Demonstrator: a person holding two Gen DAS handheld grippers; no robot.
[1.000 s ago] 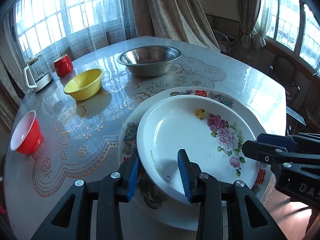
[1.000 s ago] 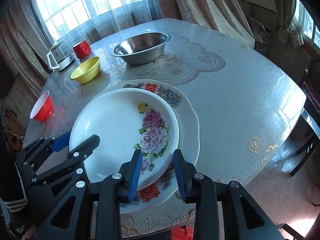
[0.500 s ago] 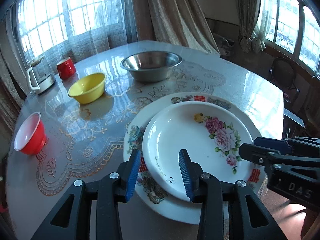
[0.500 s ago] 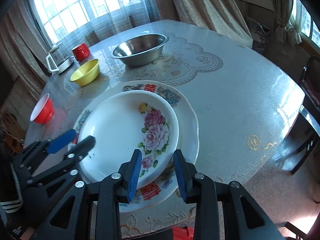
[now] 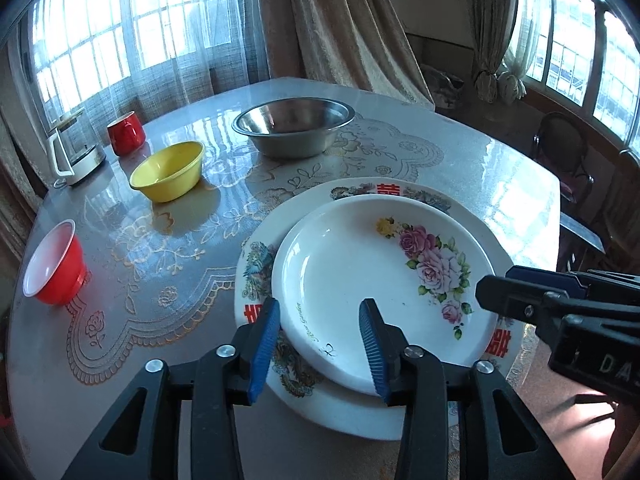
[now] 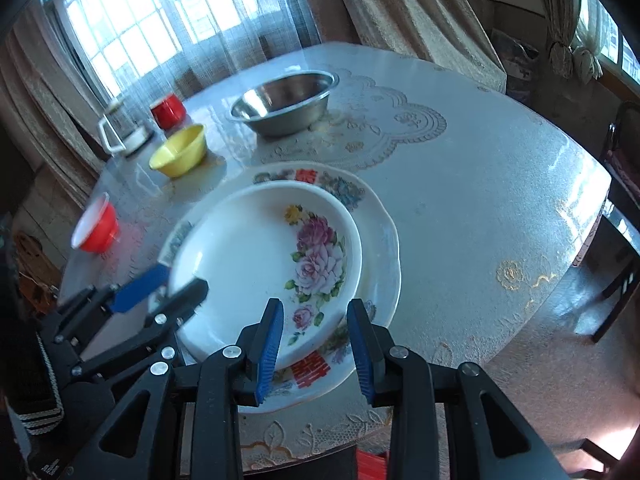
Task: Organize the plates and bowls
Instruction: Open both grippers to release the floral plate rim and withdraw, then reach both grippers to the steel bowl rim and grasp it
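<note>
A white rose-patterned plate [image 5: 372,264] [image 6: 264,264] rests on a larger decorated plate [image 5: 256,264] [image 6: 384,248] near the table's front edge. My left gripper [image 5: 320,320] is open and empty, just above the rose plate's near rim. My right gripper [image 6: 316,320] is open and empty above the plates' near right edge. Each gripper shows in the other view: the right one [image 5: 516,286], the left one [image 6: 168,284]. A steel bowl [image 5: 294,128] [image 6: 282,104], a yellow bowl [image 5: 168,170] [image 6: 180,152] and a red bowl [image 5: 52,268] [image 6: 96,224] stand apart on the table.
A red mug [image 5: 126,134] [image 6: 168,110] and a glass jug [image 5: 74,152] [image 6: 122,134] stand at the far left by the curtained window. The round table [image 5: 500,168] has a lace-print cover. Chairs [image 5: 564,152] stand at the right.
Both grippers have drawn back and risen from the rose plate, which now lies flat on the larger plate. The left jaws no longer straddle its rim.
</note>
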